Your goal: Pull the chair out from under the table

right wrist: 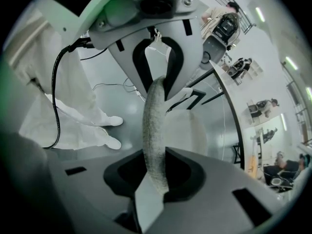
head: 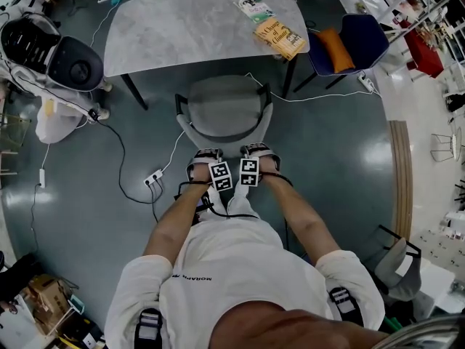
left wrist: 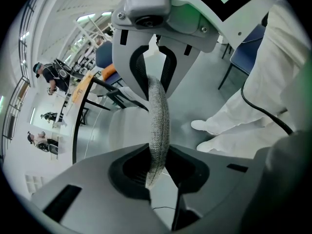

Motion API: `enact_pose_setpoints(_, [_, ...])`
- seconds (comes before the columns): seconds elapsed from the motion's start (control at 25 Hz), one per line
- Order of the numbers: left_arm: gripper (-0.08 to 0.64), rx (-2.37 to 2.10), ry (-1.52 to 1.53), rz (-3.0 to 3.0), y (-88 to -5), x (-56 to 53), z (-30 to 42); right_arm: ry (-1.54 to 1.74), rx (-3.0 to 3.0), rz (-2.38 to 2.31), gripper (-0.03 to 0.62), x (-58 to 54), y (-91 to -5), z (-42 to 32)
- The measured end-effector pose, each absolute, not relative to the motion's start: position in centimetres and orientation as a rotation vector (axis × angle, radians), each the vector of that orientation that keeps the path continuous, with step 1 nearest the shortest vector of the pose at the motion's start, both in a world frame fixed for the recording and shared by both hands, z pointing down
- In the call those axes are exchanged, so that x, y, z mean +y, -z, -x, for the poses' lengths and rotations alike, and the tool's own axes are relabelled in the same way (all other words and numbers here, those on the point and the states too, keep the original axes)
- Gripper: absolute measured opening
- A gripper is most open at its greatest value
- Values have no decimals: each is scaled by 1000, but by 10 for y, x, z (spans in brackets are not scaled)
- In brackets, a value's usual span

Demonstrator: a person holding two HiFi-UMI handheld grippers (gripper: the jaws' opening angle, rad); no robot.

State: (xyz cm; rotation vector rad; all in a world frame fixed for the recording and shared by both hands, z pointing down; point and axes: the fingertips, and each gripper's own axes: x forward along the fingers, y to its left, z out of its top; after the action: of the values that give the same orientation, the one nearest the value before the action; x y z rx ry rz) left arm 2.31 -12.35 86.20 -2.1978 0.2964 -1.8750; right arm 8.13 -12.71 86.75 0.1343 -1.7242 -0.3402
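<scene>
A grey upholstered chair stands on the floor in front of the grey marble-look table, its seat mostly out from under the tabletop. My left gripper and right gripper sit side by side on the top edge of its backrest. In the left gripper view the fabric backrest edge runs into my left gripper, whose jaws are clamped on it, and the right gripper grips the same edge further along. In the right gripper view my right gripper is shut on the backrest edge.
A book and a booklet lie on the table's right end. A blue chair with an orange cushion stands to the right. A power strip and cables lie on the floor at left, near black equipment. Another chair stands at lower right.
</scene>
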Motion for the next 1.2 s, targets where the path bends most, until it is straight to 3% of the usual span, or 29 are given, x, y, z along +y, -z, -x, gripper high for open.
enact_pose_setpoints(1.2, [83, 175, 1864, 2320, -851, -15, -17, 264, -1723, -65, 95, -16, -860, -74])
